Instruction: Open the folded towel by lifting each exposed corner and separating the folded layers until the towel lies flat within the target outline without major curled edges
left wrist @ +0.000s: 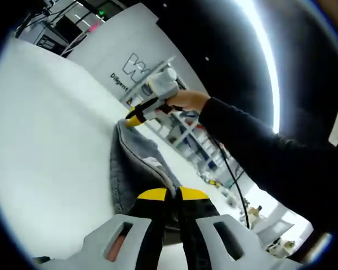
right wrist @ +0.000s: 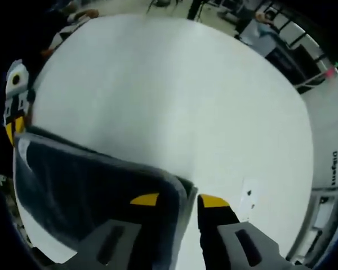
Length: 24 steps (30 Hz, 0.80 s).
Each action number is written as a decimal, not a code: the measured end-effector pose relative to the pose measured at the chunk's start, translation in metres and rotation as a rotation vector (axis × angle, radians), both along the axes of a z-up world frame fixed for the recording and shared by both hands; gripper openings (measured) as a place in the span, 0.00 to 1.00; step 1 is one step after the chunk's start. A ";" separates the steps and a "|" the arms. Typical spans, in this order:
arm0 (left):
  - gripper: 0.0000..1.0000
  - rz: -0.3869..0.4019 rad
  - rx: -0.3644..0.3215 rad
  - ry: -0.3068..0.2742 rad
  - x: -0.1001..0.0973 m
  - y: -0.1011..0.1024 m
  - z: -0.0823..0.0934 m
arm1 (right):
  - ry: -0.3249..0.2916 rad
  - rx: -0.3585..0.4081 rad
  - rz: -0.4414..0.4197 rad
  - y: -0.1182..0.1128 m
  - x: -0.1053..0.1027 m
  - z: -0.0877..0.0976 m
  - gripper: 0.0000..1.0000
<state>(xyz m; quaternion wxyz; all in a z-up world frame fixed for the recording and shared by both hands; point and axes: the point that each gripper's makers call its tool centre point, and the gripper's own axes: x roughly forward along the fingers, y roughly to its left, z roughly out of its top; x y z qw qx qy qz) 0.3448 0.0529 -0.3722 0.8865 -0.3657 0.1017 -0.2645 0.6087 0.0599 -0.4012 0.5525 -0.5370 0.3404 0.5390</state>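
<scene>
- Grey terry towel [left wrist: 136, 169] hangs stretched between the two grippers, lifted above the white table [left wrist: 45, 140].
- In the left gripper view, the left gripper [left wrist: 172, 198] has its yellow-tipped jaws drawn nearly together on the near edge of the towel, the cloth pinched between them.
- From there the fabric runs away in a sagging band to the right gripper [left wrist: 134, 119], whose yellow tip bites the far corner.
- A hand [left wrist: 186, 101] wraps the right gripper's handle; a dark sleeve [left wrist: 253, 140] runs from it toward the lower right of the view, with a thin black cable hanging below the forearm.
- In the right gripper view, the right gripper [right wrist: 180, 200] stands with a narrow gap between its yellow pads, and the towel's thick hemmed corner [right wrist: 177, 194] sits in that gap, gripped.
- The towel [right wrist: 84, 185] spreads leftward from that corner as a broad dark sheet, its upper hem a pale line.
- At the far left edge of this view the left gripper [right wrist: 12, 129] shows, white body and yellow tip, touching the towel's other end.
- The left gripper view alone takes in a white wall panel with dark lettering [left wrist: 132, 70] and shelving behind the hand; the right gripper view gives the wide table top [right wrist: 174, 101] and a small white tag [right wrist: 248, 197] lying on it.
</scene>
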 end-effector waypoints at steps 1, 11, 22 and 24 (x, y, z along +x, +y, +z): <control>0.05 0.000 0.000 0.000 0.000 0.000 0.000 | -0.002 0.006 0.001 0.001 0.001 0.000 0.22; 0.05 0.000 -0.001 0.003 0.000 0.000 0.000 | 0.001 -0.035 0.045 0.002 -0.001 -0.013 0.14; 0.05 -0.003 -0.003 0.004 0.002 0.000 0.000 | 0.016 -0.043 0.062 0.003 0.005 -0.017 0.07; 0.05 -0.003 -0.003 0.004 0.002 0.000 0.000 | 0.013 -0.045 0.070 0.003 0.006 -0.016 0.04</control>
